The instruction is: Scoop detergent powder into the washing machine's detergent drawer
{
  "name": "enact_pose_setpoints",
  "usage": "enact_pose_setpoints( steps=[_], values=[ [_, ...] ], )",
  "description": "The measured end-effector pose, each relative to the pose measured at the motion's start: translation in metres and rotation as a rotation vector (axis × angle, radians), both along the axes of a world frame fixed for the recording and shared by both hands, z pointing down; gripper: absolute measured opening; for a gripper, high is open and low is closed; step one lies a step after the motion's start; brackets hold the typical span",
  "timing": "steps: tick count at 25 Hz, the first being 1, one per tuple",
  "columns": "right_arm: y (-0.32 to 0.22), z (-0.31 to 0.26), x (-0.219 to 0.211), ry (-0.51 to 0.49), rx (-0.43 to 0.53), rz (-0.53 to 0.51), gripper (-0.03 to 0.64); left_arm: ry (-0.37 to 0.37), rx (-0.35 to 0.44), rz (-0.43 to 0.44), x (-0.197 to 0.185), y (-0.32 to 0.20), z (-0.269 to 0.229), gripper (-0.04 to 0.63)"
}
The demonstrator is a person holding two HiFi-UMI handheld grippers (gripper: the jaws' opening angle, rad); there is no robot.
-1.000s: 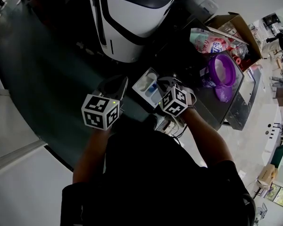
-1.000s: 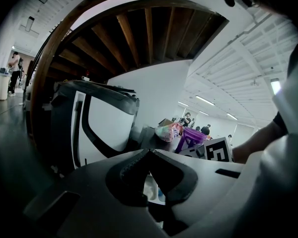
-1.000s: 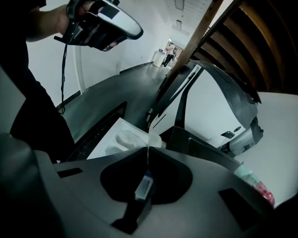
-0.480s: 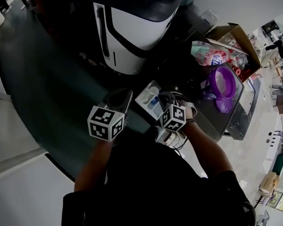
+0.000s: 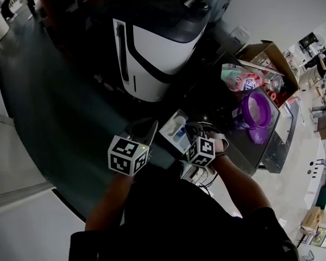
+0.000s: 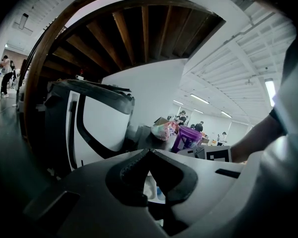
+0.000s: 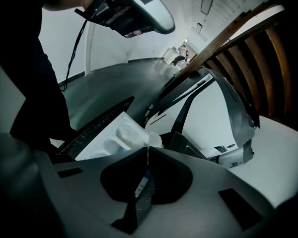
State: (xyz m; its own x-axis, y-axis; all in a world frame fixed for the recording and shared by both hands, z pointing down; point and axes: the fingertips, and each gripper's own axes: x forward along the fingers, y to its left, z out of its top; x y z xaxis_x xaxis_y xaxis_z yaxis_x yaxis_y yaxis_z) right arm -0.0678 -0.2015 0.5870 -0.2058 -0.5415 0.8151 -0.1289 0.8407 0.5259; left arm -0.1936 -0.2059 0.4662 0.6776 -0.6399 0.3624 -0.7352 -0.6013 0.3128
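The white detergent drawer (image 5: pixel 171 125) stands pulled out from the dark washing machine (image 5: pixel 244 132), with a blue part inside it. My right gripper (image 5: pixel 189 128) hangs over the drawer's right side, shut on the thin handle of a small pale scoop (image 7: pixel 153 141). In the right gripper view the scoop's bowl sits just above the drawer (image 7: pixel 107 144) and its powder compartment. My left gripper (image 5: pixel 148 128) is shut with nothing in it, just left of the drawer. A purple tub (image 5: pixel 255 99) of powder stands on the machine's top to the right.
A big white and black machine (image 5: pixel 163 42) stands behind the drawer. A pink and green detergent bag (image 5: pixel 238 56) and an open cardboard box (image 5: pixel 271 31) sit beyond the purple tub (image 6: pixel 187 137). Dark floor spreads to the left. People stand far off in the room.
The head view has drifted, so everything sits lower in the picture. Both grippers keep about the same place by the drawer, and both stay shut.
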Motion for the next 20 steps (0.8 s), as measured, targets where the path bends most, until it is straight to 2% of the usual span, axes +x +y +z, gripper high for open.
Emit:
enact_pose_setpoints(
  steps=[20],
  values=[
    [-0.006,0.004,-0.011,-0.016,-0.021,0.065,0.02,-0.015,0.042,0.052,-0.01,-0.009,-0.004,0.009]
  ],
)
